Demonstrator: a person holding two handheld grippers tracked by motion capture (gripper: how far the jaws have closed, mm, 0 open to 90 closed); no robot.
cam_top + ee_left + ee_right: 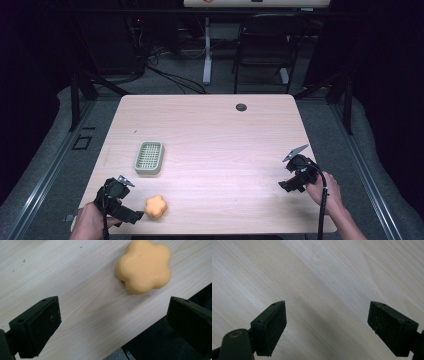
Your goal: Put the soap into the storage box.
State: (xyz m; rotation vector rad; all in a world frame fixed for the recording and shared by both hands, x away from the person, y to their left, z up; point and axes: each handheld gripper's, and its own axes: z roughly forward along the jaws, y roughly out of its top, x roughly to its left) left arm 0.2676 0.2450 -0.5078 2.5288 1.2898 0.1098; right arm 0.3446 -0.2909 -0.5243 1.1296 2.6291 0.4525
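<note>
1 wood table, lrg. 1 green slotted soap dish, left-centre. 1 orange flower-shaped soap nr front edge, just beside left gripper, not touching; jaws wide apart, empty. Right gripper at right edge, jaws spread, empty. 1 sm. dark grommet, far side.

Bare table centre, soap dish left, soap near edge
</note>
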